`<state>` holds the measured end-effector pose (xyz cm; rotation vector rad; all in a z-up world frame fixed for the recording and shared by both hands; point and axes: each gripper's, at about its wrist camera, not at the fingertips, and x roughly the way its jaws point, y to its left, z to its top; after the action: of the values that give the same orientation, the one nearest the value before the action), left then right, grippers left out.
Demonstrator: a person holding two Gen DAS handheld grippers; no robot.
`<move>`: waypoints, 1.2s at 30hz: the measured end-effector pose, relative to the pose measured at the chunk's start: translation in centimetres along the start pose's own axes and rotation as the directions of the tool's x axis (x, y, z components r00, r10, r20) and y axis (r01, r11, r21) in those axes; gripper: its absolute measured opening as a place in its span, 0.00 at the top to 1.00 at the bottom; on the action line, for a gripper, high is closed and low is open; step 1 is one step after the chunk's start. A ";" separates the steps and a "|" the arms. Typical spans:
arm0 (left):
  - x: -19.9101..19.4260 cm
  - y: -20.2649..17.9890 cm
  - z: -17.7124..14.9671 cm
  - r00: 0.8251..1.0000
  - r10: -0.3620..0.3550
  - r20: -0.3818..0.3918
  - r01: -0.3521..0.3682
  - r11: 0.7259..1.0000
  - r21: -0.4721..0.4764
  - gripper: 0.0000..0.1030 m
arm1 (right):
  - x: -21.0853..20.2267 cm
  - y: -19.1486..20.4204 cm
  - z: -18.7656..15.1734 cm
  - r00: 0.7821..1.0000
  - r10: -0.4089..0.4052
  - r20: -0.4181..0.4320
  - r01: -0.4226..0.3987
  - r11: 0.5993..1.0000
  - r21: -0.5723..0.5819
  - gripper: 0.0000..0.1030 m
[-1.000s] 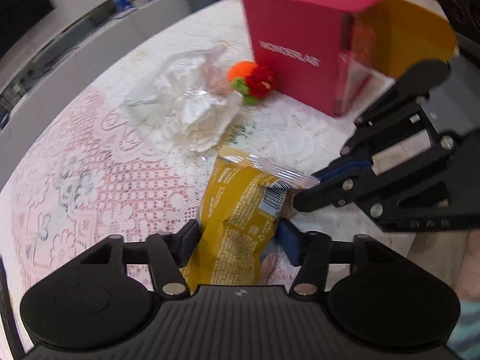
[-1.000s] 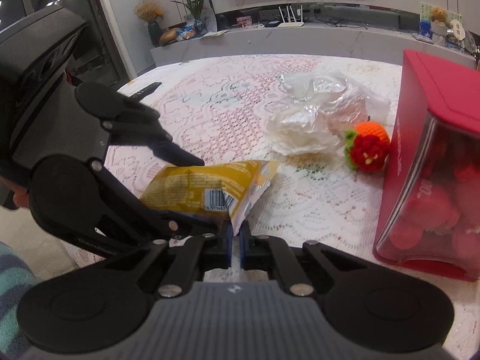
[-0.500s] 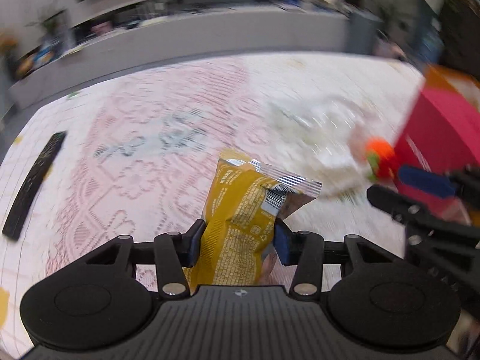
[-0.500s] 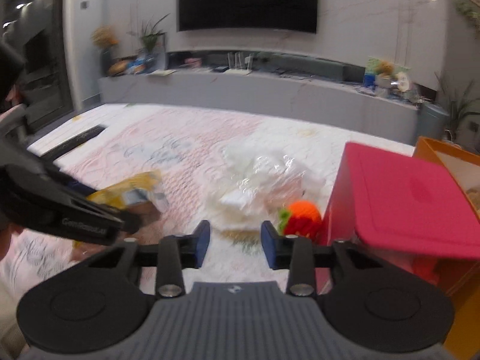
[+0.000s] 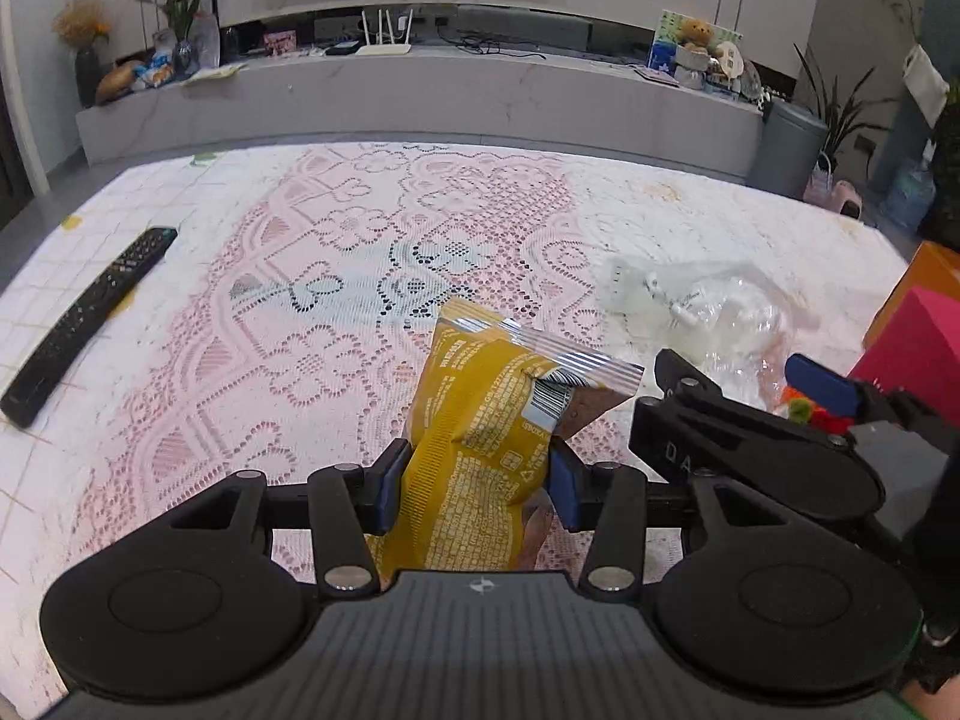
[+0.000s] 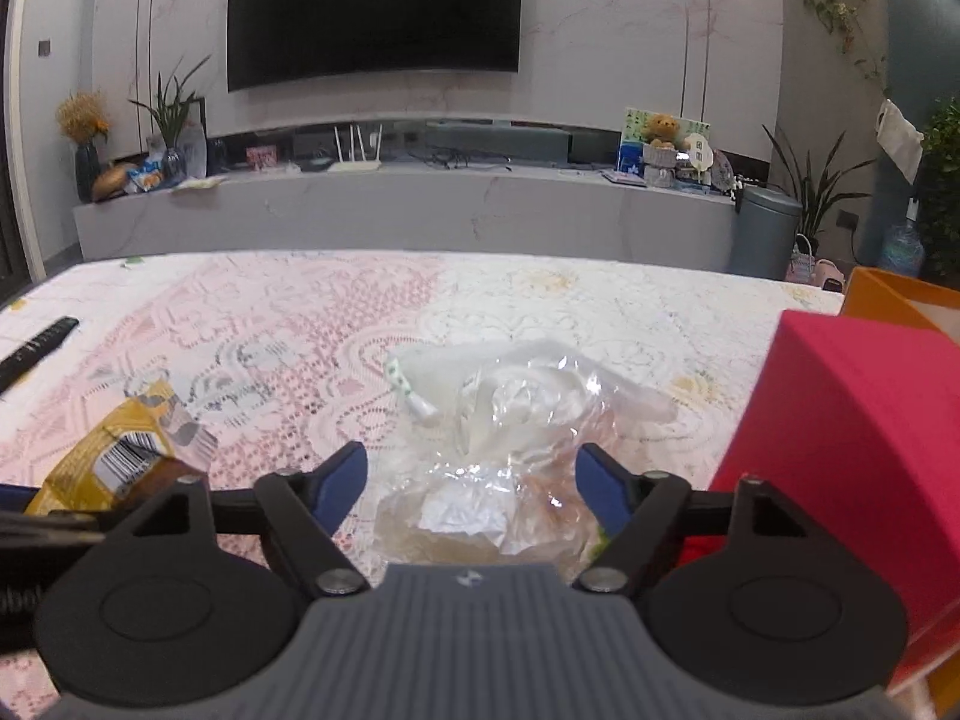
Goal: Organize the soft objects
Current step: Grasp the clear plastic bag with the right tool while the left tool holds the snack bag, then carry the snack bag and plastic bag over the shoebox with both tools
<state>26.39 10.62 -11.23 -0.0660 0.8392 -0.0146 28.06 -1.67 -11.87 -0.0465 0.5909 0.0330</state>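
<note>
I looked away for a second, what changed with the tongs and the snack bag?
The right tongs let go of the yellow snack bag, opened and swung toward the clear plastic bag. The left tongs stay clamped on the snack bag.

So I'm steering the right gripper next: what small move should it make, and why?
Probably ease the right gripper down and shut it on the clear plastic bag. Its jaws stand wide open with the crumpled bag directly between and ahead of them, while the left gripper is already occupied, shut on the yellow snack packet.
</note>
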 end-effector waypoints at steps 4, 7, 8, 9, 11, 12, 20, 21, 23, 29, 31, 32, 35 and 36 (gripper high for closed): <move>0.2 0.7 0.0 1.000 -0.023 -0.012 0.023 0.999 -0.037 0.47 | 0.5 0.4 -0.5 1.000 -0.009 0.008 0.009 0.999 -0.030 0.24; 0.0 0.8 -0.2 1.000 -0.026 -0.015 0.025 0.999 -0.045 0.47 | 0.9 0.6 -1.1 1.000 -0.009 -0.010 0.009 0.999 -0.048 0.38; 0.0 0.8 -0.3 1.000 -0.022 -0.014 0.022 0.999 -0.043 0.47 | 0.9 0.7 -1.4 1.000 -0.012 -0.010 0.011 0.998 -0.055 0.42; -0.1 0.8 -0.3 1.000 -0.021 -0.011 0.020 0.999 -0.043 0.47 | 0.9 0.9 -1.5 1.000 -0.017 -0.005 0.017 0.998 -0.068 0.44; -0.2 1.0 -0.3 1.000 -0.025 -0.008 0.024 0.998 -0.049 0.47 | 0.8 0.8 -1.6 1.000 -0.021 -0.008 0.020 0.996 -0.085 0.53; -0.2 1.0 -0.2 1.000 -0.025 -0.007 0.025 0.998 -0.052 0.47 | 0.9 0.7 -1.5 1.000 -0.015 -0.014 0.014 0.996 -0.084 0.57; -1.1 0.4 -0.5 0.999 -0.040 0.014 0.041 0.999 -0.007 0.47 | -1.6 -0.2 -1.1 0.999 0.040 -0.001 -0.039 0.990 -0.135 0.68; -1.4 0.4 -0.5 0.999 -0.047 0.020 0.047 0.999 -0.003 0.47 | -2.3 -0.5 -1.1 0.999 0.050 0.001 -0.049 0.990 -0.129 0.68; -2.0 0.3 -0.6 0.998 -0.053 0.023 0.053 0.999 0.008 0.47 | -4.0 -1.0 -1.1 0.995 0.097 0.000 -0.096 0.989 -0.109 0.68; -5.1 -0.4 -0.9 0.996 -0.069 0.057 0.068 0.998 0.019 0.47 | -9.4 -2.1 -1.4 0.980 0.194 0.030 -0.186 0.967 -0.175 0.68; -6.3 -1.1 -1.4 0.994 -0.090 0.056 0.089 0.996 0.014 0.47 | -11.2 -2.7 -1.4 0.977 0.208 0.041 -0.197 0.963 -0.185 0.68; -6.8 -1.5 -1.7 0.994 -0.099 0.052 0.098 0.995 0.015 0.47 | -12.1 -3.2 -1.4 0.975 0.218 0.045 -0.206 0.960 -0.187 0.68; -8.7 -2.7 -2.4 0.990 -0.128 0.052 0.127 0.992 0.019 0.47 | -14.6 -4.6 -1.3 0.971 0.232 0.052 -0.219 0.957 -0.191 0.68; -9.5 -3.1 -2.5 0.989 -0.137 0.055 0.136 0.990 0.021 0.47 | -15.4 -5.1 -1.3 0.971 0.234 0.056 -0.221 0.957 -0.186 0.68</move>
<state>18.24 7.72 -5.66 -0.1076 0.7772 -0.1481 14.75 -7.07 -4.18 -0.1508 0.5121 0.3111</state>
